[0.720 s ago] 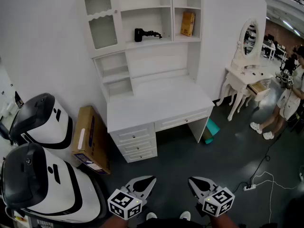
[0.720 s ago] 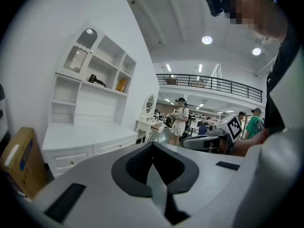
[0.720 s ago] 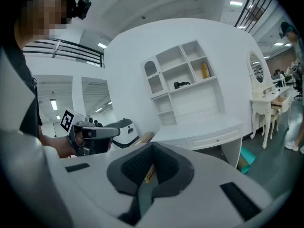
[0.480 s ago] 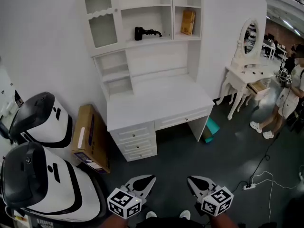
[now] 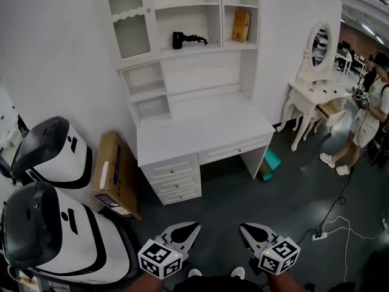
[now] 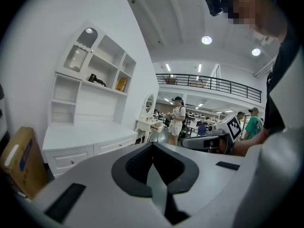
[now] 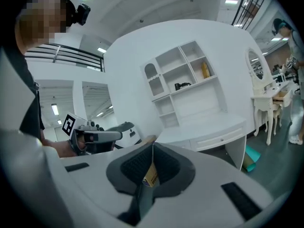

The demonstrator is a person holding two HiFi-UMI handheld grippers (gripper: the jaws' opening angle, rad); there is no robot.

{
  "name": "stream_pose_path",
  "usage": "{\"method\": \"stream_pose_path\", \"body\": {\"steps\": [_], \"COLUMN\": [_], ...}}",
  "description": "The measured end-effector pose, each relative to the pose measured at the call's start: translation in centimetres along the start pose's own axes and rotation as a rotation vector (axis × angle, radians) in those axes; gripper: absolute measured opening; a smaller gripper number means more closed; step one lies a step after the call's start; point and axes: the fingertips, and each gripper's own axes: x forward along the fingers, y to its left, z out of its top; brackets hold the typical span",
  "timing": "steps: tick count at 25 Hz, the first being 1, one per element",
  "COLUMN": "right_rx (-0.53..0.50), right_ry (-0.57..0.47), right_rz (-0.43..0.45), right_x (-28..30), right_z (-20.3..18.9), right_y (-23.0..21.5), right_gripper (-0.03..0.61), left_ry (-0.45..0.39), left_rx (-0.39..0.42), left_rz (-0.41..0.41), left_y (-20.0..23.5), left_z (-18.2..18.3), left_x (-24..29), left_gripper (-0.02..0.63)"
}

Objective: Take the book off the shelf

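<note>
Brown book [image 5: 241, 27] stands at right end of upper shelf [image 5: 234, 48]. Left tongs [image 5: 193, 229], right tongs [image 5: 243, 229] both pressed together, empty, well short of tabletop [image 5: 200, 129].

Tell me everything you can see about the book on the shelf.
The book is orange-yellow; its cover print is too small to read. It stands on end, roughly upright, alone in a narrow right-hand compartment of the white shelf unit, under the topmost one, resting on that compartment's board.
</note>
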Motion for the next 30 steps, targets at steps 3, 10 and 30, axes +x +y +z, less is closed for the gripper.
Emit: {"method": "stream_pose_path", "body": {"steps": [3,10,30], "right_rx": [0.01,0.066,0.07], "right_ry": [-0.009,0.026,0.036], "right_rz": [-0.015,-0.051,-0.117], "right_x": [0.4,2.2,6.5], "right_z": [-0.2,-2.3,-2.8], "right_y": [0.3,0.8,0.2], "right_gripper": [0.031,0.031,0.031], "left_ry": [0.002,0.023,0.058], "left_rx": [-0.003,-0.028,-0.053], "left_rz": [-0.005,-0.046,-0.09], "left_y": [0.6,2.3,7.3], "left_z": [-0.2,-1.1,-2.7], "left_x": [-0.3,-1.3,0.0], "left_gripper": [0.008,0.008,0.008]}}
